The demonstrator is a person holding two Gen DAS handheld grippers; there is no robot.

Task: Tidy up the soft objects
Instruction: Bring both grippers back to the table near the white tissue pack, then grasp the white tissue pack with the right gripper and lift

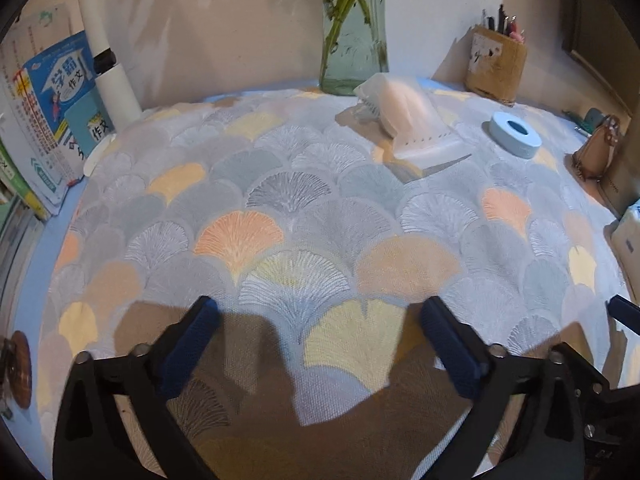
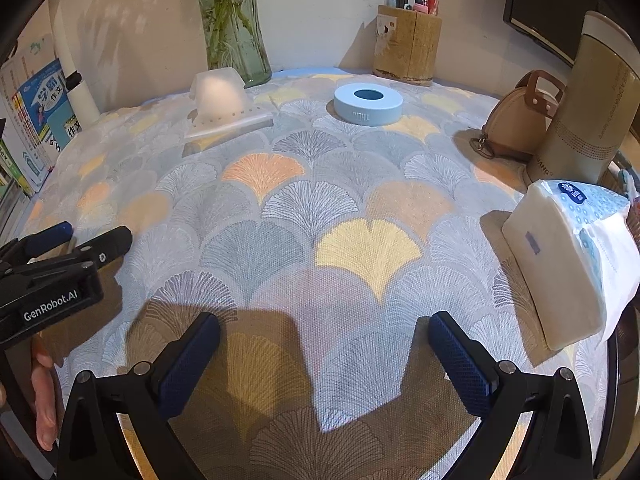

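A pale soft item in a clear plastic bag (image 1: 412, 120) lies at the back of the patterned cloth, near the vase; it also shows in the right wrist view (image 2: 224, 102). A white soft tissue pack (image 2: 568, 264) stands at the right edge. My left gripper (image 1: 318, 316) is open and empty, low over the front of the cloth. My right gripper (image 2: 324, 330) is open and empty too, to the right of the left gripper (image 2: 90, 238), which shows at its left.
A glass vase with stems (image 1: 354, 28) and a pen holder (image 2: 406, 44) stand at the back wall. A blue ring-shaped object (image 2: 368, 104) lies mid-back. A tan bag (image 2: 516, 120) and a tall beige cylinder (image 2: 588, 100) stand right. Books (image 1: 44, 112) lean left.
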